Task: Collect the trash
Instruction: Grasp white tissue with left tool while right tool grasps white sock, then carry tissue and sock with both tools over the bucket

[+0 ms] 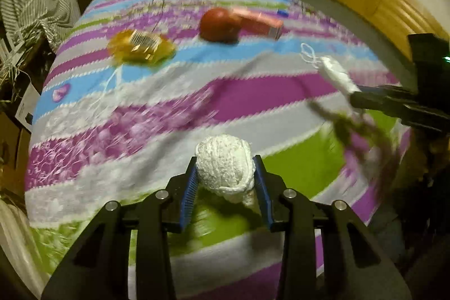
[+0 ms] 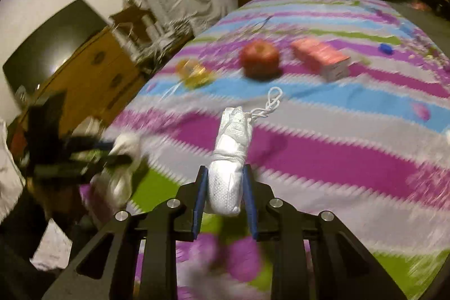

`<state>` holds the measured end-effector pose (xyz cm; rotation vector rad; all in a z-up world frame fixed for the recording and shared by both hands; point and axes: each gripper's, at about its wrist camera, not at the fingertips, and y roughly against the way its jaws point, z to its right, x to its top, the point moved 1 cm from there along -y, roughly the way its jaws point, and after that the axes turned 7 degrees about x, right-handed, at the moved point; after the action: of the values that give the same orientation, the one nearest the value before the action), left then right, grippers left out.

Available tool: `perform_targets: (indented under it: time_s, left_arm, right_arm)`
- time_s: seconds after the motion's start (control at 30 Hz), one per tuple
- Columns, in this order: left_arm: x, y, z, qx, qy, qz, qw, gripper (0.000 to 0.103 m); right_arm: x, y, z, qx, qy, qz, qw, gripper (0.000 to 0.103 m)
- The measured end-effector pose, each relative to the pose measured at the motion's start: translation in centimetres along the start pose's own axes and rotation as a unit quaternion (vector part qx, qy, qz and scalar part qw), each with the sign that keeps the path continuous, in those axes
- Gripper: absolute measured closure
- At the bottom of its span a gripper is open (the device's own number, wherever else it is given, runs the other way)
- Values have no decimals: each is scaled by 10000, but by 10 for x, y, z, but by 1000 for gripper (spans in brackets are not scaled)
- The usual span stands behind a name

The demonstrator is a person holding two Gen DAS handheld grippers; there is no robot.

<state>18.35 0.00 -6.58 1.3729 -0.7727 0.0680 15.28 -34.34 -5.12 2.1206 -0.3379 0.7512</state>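
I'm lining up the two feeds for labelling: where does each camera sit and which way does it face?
Left wrist: on the left gripper, looking down across the striped cloth; its jaws clamp a white wad; right gripper at right edge.
Right wrist: on the right gripper, facing likewise; holds a white mesh bundle.
Shared: apple, pink box.

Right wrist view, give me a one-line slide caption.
Right tongs clamp a white mesh pouch above the striped blanket; apple and pink box lie beyond.
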Motion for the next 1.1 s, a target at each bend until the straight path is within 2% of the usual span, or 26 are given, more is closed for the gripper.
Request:
perform_targets:
  time_s: [0.07,0.13,0.17,0.23,0.27,0.3,0.37,0.4,0.53,0.63,0.67,0.7,0.73,0.77,0.8,0.83,0.93,1.1]
  left_arm:
    - [-6,-14,-14,53,-82,-139,9999,62]
    - [-8,-18,-21,197,-2,4,9998,36]
    - [-10,-17,-20,373,17,107,9992,33]
    - [-14,-9,-15,546,-33,365,9978,31]
    - [-18,-3,-12,643,-30,540,9965,28]
    - [-20,1,-11,731,9,648,9952,26]
    - [-27,15,-12,848,301,944,9915,25]
    - [-33,22,-11,881,508,1081,9889,25]
    - [-36,27,5,1071,701,1394,9819,25]
    - [-36,17,14,1201,807,1317,9807,25]
    - [-35,10,13,1237,932,1217,9804,25]
    - [-36,5,12,1212,1031,1146,9806,36]
    - [-36,-5,9,1139,1169,992,9816,56]
    - [-38,-11,6,1128,1235,885,9819,64]
    - [-40,-15,5,1099,1329,838,9814,65]
    - [-43,-13,2,1005,1454,942,9797,68]
    - [-48,-3,-2,848,1599,1024,9781,70]
    - [-48,16,-1,935,1747,1103,9739,70]
  right_arm:
    - [-11,-15,-15,-347,127,-53,9993,76]
    - [-19,-33,-17,-546,134,-182,9983,76]
    - [-23,-42,-18,-675,156,-245,9973,74]
    - [-29,-51,-21,-759,235,-233,9966,70]
    - [-30,-50,-24,-795,286,-192,9962,64]
    - [-30,-47,-27,-871,304,-146,9956,53]
    - [-30,-34,-29,-959,306,93,9949,36]
    - [-30,-27,-27,-992,291,227,9944,33]
    - [-33,-16,-23,-972,60,511,9939,33]
    - [-36,-29,-25,-1039,50,469,9935,37]
    - [-37,-31,-26,-1059,81,461,9933,40]
    - [-38,-34,-27,-1078,123,444,9931,47]
    - [-40,-39,-27,-1141,175,409,9925,53]
    - [-42,-44,-26,-1202,170,352,9920,67]
    - [-44,-47,-23,-1264,131,347,9913,72]
    - [-45,-47,-22,-1263,112,399,9911,73]
    - [-47,-43,-18,-1191,-41,512,9915,75]
    - [-44,-34,-35,-985,-106,677,9928,75]
